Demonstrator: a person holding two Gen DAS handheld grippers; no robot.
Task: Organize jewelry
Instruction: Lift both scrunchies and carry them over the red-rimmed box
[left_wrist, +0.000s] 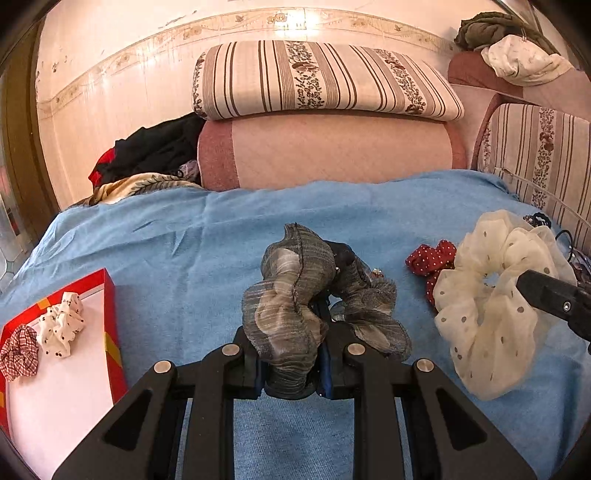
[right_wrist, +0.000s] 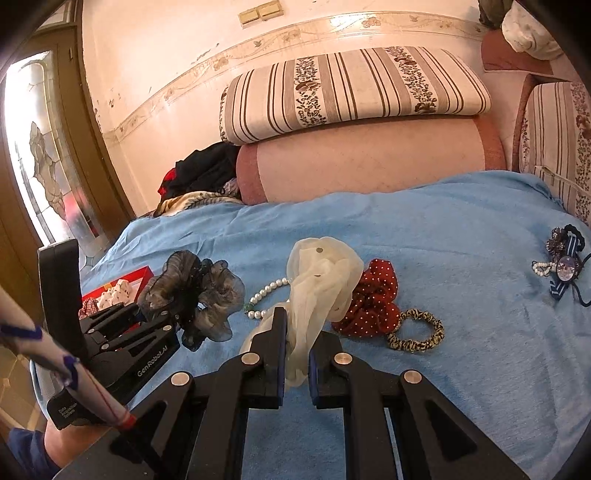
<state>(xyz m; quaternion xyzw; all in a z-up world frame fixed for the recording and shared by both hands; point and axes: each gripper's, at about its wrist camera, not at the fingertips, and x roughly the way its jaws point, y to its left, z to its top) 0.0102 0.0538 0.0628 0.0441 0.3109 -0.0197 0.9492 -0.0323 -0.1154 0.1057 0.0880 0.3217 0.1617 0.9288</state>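
We see the left gripper (left_wrist: 291, 373) clamped on the grey scrunchie (left_wrist: 295, 295), lifted off the blue blanket (left_wrist: 221, 229); right gripper (right_wrist: 297, 373) pinches the cream scrunchie (right_wrist: 317, 280); risk: slippery chiffon slides free before the red box (left_wrist: 112, 332), or it snags the pearl necklace (right_wrist: 266, 291).

Two scrunchies (left_wrist: 40, 334) in box (left_wrist: 110, 325)

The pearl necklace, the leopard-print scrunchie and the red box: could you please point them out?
pearl necklace (right_wrist: 266, 289), right wrist view, on its bead strand.
leopard-print scrunchie (right_wrist: 417, 345), right wrist view, on its lower band.
red box (left_wrist: 112, 325), left wrist view, on its right wall.
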